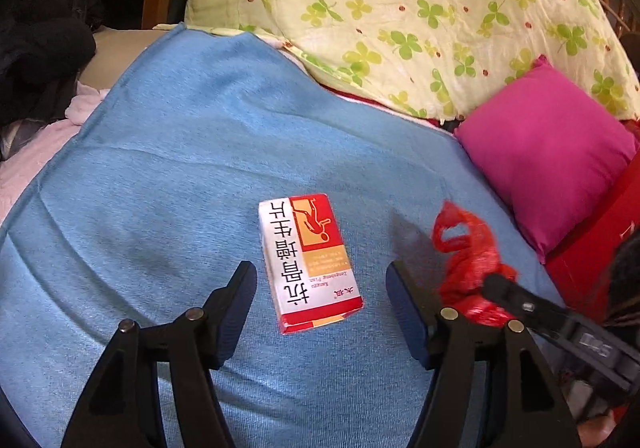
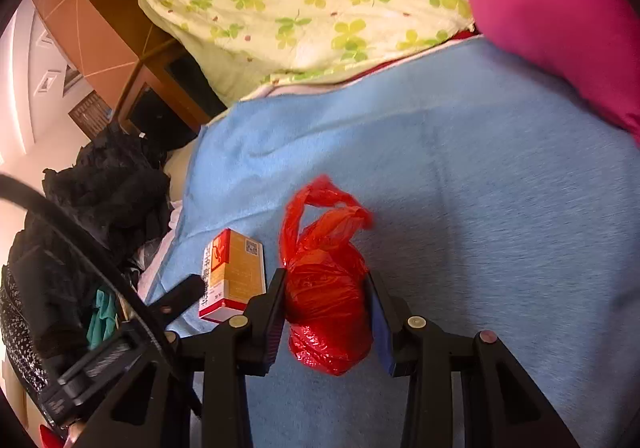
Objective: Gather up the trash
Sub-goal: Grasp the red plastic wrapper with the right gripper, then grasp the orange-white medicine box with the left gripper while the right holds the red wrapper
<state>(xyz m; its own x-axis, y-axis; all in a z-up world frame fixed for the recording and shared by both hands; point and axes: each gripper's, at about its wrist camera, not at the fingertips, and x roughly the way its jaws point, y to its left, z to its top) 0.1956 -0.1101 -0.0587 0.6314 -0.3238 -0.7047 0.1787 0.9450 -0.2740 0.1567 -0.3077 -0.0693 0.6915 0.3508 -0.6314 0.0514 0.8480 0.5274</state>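
Two grippers: right gripper clamps red bag; left gripper released around "Kanggu Zengsheng Pian" box.

A small printed cardboard medicine box is laid on a blue terry blanket, just left of a knotted red plastic bag. A clover-print quilt and magenta pillow are placed behind them.

Black tongs, blue pads

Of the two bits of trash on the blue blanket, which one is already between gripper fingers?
The red plastic bag: the right gripper is shut on its sides. The red and white box lies flat, untouched, ahead of the open left gripper.
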